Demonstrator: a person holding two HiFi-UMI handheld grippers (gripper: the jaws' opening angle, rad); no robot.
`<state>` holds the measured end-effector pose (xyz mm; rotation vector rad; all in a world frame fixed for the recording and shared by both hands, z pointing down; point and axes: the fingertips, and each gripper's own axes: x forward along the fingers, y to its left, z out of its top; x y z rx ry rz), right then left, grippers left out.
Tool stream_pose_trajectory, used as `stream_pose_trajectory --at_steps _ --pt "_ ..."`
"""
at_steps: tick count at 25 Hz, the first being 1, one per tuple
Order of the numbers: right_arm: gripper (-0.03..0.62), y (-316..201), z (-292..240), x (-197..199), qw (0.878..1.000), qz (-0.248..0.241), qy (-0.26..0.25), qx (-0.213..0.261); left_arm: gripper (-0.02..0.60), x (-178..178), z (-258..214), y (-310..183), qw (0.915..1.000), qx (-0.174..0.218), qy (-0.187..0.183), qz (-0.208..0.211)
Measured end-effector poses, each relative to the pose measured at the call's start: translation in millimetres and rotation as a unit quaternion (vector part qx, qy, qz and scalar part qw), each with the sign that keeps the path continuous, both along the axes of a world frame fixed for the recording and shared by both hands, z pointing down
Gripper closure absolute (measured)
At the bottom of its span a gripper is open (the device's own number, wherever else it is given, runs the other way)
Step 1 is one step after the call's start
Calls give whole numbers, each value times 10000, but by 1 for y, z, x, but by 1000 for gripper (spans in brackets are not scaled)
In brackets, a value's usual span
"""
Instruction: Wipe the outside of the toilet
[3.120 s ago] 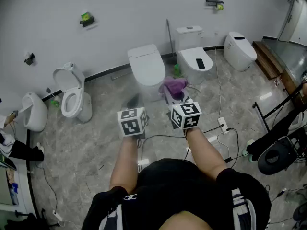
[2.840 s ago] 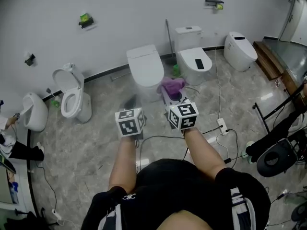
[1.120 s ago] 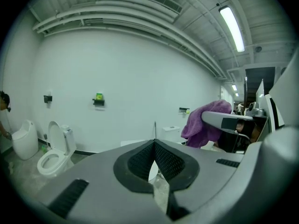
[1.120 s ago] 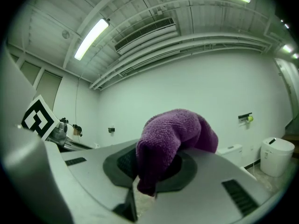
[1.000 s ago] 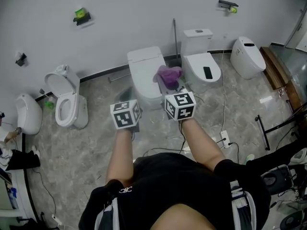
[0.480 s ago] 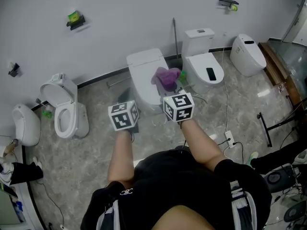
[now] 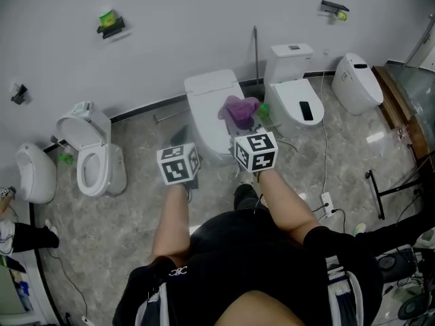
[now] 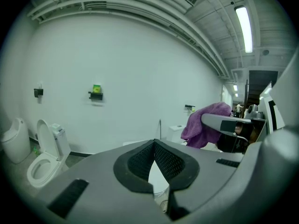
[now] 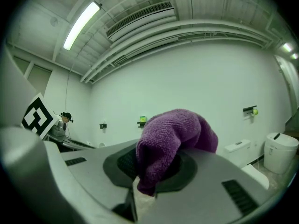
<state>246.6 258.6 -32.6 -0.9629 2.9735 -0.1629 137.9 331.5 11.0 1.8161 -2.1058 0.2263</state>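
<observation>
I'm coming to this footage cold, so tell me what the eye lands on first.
The purple cloth stands out first: it is bunched and clamped in the right tongs, raised near the closed white toilet straight ahead. Next comes the row of white toilets along the wall, with an open toilet at the left. The left tongs are shut and empty.

Grey marble floor (image 7: 129, 216): toilets lined along the wall edge. Open-seat toilet (image 7: 92, 161) left, closed-lid toilet (image 7: 212, 107) centre, tank toilet (image 7: 299, 104) and rounded toilet (image 7: 358, 81) right. Power strip (image 7: 327, 202) with cables near right edge.
</observation>
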Motion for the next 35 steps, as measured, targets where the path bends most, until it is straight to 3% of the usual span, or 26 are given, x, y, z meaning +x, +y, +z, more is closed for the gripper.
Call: stream_pose_trajectory --at_steps 9,13,20,29,35 --pt "533 -78 15 -39 9998 -203 -19 -73 584 -44 6 -71 9997 -12 -109 -206" --pt "533 -123 12 -62 9993 -295 171 180 584 -63 6 -120 9995 -75 -185 -243" --pt "533 -214 16 -90 9984 -541 175 -81 584 -85 -4 -214 9989 -169 -264 -348" --pt "533 -316 50 -123 9921 -1100 458 -402 584 -112 40 -302 9945 -573 101 -875" --pt "533 -357 83 -151 9837 -1573 636 -592 584 -143 73 -333 9874 -760 358 -1344"
